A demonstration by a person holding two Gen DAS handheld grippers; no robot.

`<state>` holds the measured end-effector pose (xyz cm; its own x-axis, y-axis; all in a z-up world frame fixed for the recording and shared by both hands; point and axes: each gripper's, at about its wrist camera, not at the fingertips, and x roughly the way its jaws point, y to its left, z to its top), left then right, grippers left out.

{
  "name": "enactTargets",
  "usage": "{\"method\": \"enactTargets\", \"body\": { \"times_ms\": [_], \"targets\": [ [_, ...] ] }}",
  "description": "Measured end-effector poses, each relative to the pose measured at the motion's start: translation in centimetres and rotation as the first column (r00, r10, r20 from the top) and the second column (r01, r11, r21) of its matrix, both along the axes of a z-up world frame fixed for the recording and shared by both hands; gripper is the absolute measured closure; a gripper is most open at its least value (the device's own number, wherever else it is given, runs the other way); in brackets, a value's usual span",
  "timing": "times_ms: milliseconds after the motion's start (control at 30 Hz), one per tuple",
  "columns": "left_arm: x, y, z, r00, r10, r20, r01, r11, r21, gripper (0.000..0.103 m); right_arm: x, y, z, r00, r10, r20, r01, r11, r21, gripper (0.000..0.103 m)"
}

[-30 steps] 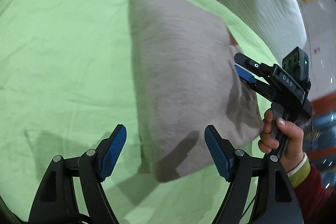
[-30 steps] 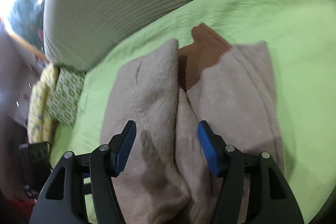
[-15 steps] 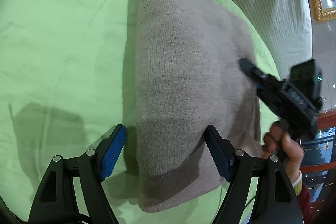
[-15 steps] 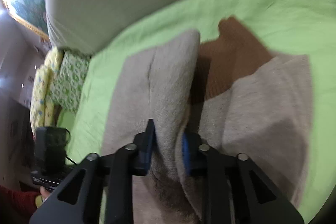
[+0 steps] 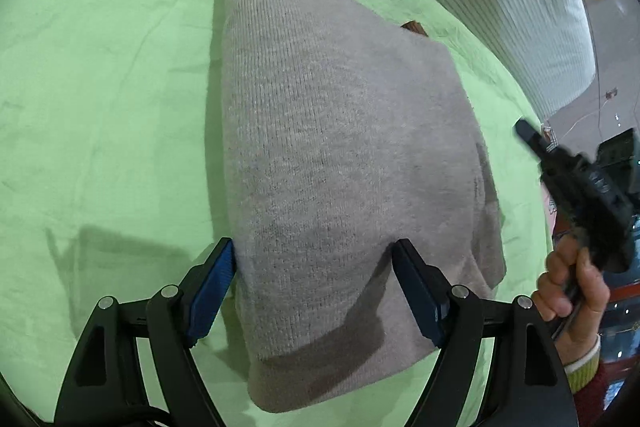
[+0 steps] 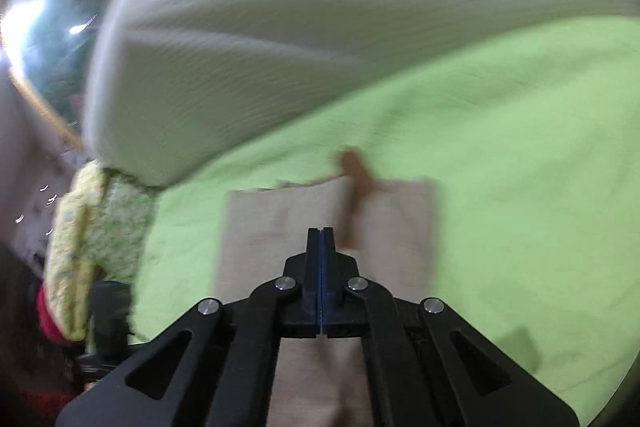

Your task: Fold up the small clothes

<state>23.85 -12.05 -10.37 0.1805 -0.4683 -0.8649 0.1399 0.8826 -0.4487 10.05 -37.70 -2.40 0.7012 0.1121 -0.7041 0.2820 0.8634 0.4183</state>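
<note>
Left wrist view: wide-spread left gripper [image 5: 314,281] straddles the folded beige ribbed-knit garment [image 5: 340,155] on crumpled green sheet [image 5: 100,87]; right gripper [image 6: 321,239], just closing, pinches nothing.

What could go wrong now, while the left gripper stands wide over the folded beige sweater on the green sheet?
1. The left gripper is open astride the beige sweater; a shallow pinch may catch only the top layer and undo the fold.
2. The right gripper is shut with nothing between its pads, clear of the cloth, so nothing steadies the far side on the green sheet; the sweater may slide or bunch.
</note>
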Motion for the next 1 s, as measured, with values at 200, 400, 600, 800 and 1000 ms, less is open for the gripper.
{"method": "enactTargets", "body": {
  "times_ms": [200,400,600,800,1000],
  "targets": [
    [0.2,1.0,-0.9,0.999,0.016,-0.038,-0.017,0.999,-0.028,0.023,0.8,0.9,-0.9,0.999,0.035,0.011,-0.036,0.995,0.088,0.058],
    [-0.1,0.5,-1.1,0.999,0.013,-0.041,-0.013,1.0,-0.018,0.023,3.1,2.4,-3.3,0.988,0.11,-0.105,-0.105,0.993,0.052,0.041],
    [-0.2,0.0,-1.3,0.999,0.0,-0.049,0.0,1.0,0.004,0.023,4.2,4.7,-4.7,0.969,0.163,-0.186,-0.171,0.985,-0.024,0.081],
    [-0.5,-0.4,0.9,0.999,-0.035,-0.003,0.035,0.999,-0.018,0.023,1.3,4.1,1.0,0.992,0.129,0.013,-0.129,0.991,-0.035,0.086],
    [-0.4,-0.9,0.1,0.998,-0.067,0.002,0.067,0.997,0.03,0.023,0.2,1.5,-1.4,0.996,0.047,-0.072,-0.051,0.997,-0.061,0.086]
  ]
}}
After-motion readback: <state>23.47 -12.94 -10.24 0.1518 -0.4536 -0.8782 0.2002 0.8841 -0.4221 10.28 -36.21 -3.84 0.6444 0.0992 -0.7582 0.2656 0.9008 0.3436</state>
